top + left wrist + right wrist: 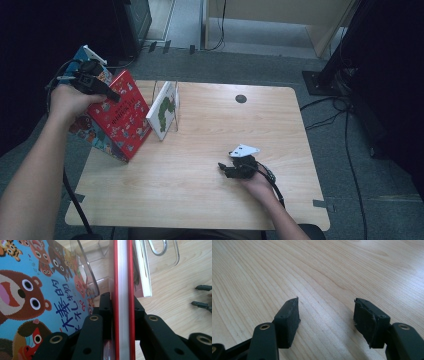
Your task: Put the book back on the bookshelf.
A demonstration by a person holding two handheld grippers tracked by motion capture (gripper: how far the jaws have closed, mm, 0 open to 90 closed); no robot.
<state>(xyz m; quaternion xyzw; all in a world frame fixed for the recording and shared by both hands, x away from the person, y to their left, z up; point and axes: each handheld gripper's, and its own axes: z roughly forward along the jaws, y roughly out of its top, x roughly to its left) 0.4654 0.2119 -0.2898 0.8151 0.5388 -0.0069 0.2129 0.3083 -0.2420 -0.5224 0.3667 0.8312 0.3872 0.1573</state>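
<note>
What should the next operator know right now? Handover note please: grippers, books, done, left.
Left gripper: shut on the red book, clamped on its edge, held tilted at the table's left edge.
Right gripper: open, holding nothing, low over bare wood near the middle right.
Blue animal book: close beside the red one, on its left in the left gripper view.
White caterpillar book: stands in the clear rack.
Done: red book gripped.
Left: probably seat it in the rack and let go; blue book likely after.
</note>
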